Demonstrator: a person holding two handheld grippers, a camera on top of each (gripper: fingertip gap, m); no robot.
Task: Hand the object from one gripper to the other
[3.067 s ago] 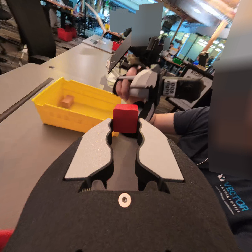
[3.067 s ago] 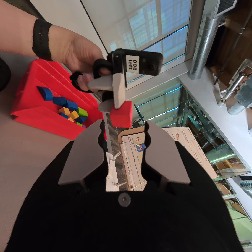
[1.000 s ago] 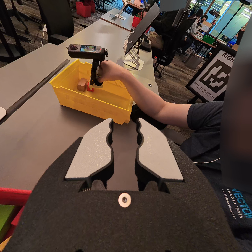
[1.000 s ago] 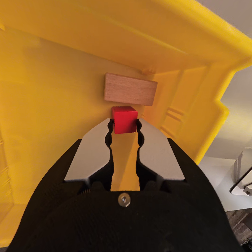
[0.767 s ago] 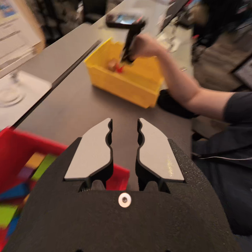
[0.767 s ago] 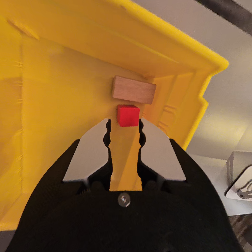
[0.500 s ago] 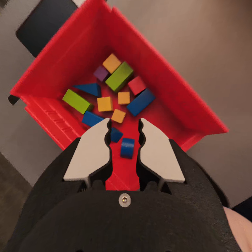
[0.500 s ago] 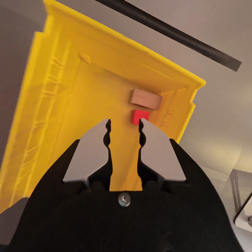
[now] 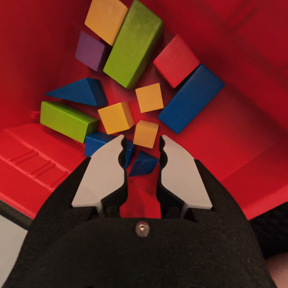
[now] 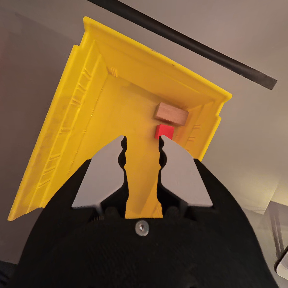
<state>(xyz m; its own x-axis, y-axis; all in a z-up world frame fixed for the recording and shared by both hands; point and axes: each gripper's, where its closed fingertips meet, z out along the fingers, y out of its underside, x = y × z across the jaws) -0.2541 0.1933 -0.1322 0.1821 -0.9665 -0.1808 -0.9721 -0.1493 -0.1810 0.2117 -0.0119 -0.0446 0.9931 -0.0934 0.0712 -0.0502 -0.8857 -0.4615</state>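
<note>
— Status of the right gripper [image 10: 141, 137]?

— Jaws apart, nothing between them, poised above the yellow bin [image 10: 74, 99]. The red cube [image 10: 165, 130] lies on the bin floor just beyond the right-hand fingertip, beside a plain wooden block [image 10: 171, 115].

— And the left gripper [image 9: 141, 137]?

— Jaws likewise apart (nothing gripped), pointing down into the red bin [image 9: 233, 163]. An orange cube [image 9: 145, 134] sits just ahead of the tips; a blue wedge [image 9: 143, 165] shows between the fingers.

The right claw [image 10: 142, 137] has let go of the red cube [image 10: 164, 131] — pulling back — while the left claw [image 9: 142, 137] dropped into the red bin [image 9: 233, 155].
</note>
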